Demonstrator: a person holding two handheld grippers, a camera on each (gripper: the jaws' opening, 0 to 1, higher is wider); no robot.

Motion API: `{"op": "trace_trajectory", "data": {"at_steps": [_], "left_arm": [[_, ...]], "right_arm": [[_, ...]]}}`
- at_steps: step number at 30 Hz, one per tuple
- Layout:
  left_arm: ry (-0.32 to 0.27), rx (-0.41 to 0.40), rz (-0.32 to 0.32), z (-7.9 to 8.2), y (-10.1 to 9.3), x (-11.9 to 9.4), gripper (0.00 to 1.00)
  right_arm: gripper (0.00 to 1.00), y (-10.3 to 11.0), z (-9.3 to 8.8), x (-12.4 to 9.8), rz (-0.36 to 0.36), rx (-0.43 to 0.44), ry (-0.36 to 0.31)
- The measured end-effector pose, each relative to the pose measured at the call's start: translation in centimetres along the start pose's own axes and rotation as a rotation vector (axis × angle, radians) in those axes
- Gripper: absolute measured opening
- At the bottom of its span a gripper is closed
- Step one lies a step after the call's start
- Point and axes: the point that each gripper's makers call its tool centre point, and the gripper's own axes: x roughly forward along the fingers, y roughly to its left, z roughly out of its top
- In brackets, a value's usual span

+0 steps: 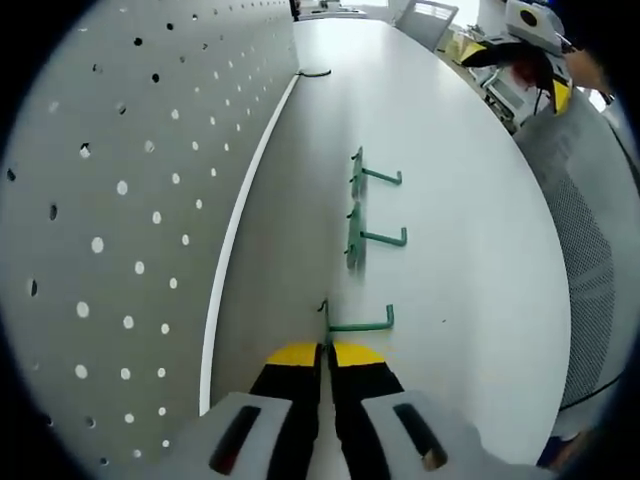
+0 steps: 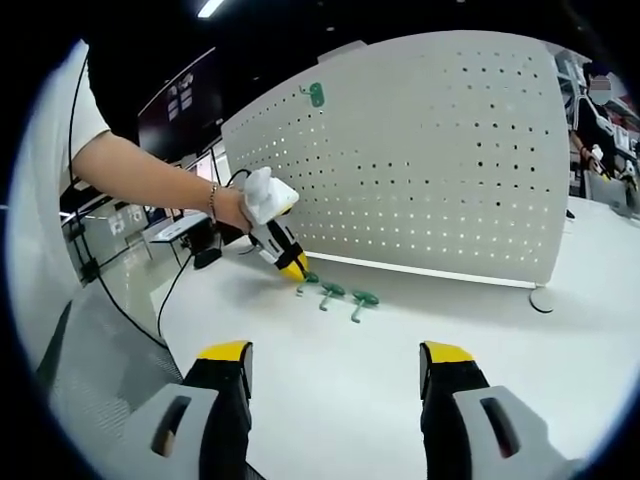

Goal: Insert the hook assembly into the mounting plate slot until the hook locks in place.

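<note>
While the left hand-held gripper [image 1: 327, 352] is clenched just short of the nearest hook [image 1: 357, 322] and the right hand-held gripper [image 2: 335, 365] is held released, the hook's shank is best gripped squarely before lifting off the surface [image 1: 480, 260].

Three green hooks [image 1: 362, 322] [image 1: 372, 237] [image 1: 374, 177] lie on the bench [image 1: 470, 200] ahead of the left tongs [image 1: 327, 352]; one pegboard [image 1: 120, 200] stands beside them.

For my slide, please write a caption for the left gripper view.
Left gripper, jaws together, reaches the nearest of three green hooks on the white table beside the pegboard.
</note>
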Motion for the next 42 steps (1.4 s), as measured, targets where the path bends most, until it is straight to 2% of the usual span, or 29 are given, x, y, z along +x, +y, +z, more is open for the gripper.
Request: {"op": "trace_trajectory", "data": {"at_steps": [10,12,17,19,25,27,29,31,33,42], "left_arm": [[-0.005,0.024,0.006,0.1,-0.1,0.0,0.03],[-0.011,0.007,0.010,0.1,0.1,0.0,0.03],[-0.055,-0.002,0.046,0.2,0.2,-0.2,0.03],[-0.076,-0.039,0.051,0.4,0.2,-0.3,0.03],[-0.128,-0.041,0.071,1.3,0.4,-1.2,0.02],[-0.178,-0.056,0.091,2.0,0.6,-1.6,0.02],[-0.180,-0.092,0.084,2.0,0.5,-1.7,0.02],[-0.205,-0.080,0.084,2.3,0.2,-1.9,0.02],[-0.199,-0.081,0.081,2.4,-0.1,-2.0,0.02],[-0.249,-0.071,0.110,3.7,-0.2,-3.2,0.02]], "right_arm": [[0.66,-0.1,0.0,0.0,0.000,0.002,0.000],[0.66,0.0,0.0,0.0,-0.001,-0.001,0.001],[0.66,0.0,0.0,0.0,0.000,-0.002,0.003],[0.66,0.0,0.0,0.0,0.000,-0.001,0.001],[0.66,0.0,0.0,0.0,0.001,-0.001,-0.001],[0.66,0.1,0.0,0.0,0.003,0.000,0.001],[0.66,0.1,0.0,0.0,0.006,-0.002,0.001],[0.66,0.2,0.0,0.1,0.008,-0.004,0.003],[0.66,0.2,0.0,0.1,0.009,-0.004,0.003],[0.66,0.1,0.1,0.0,0.008,-0.004,-0.003]]}}
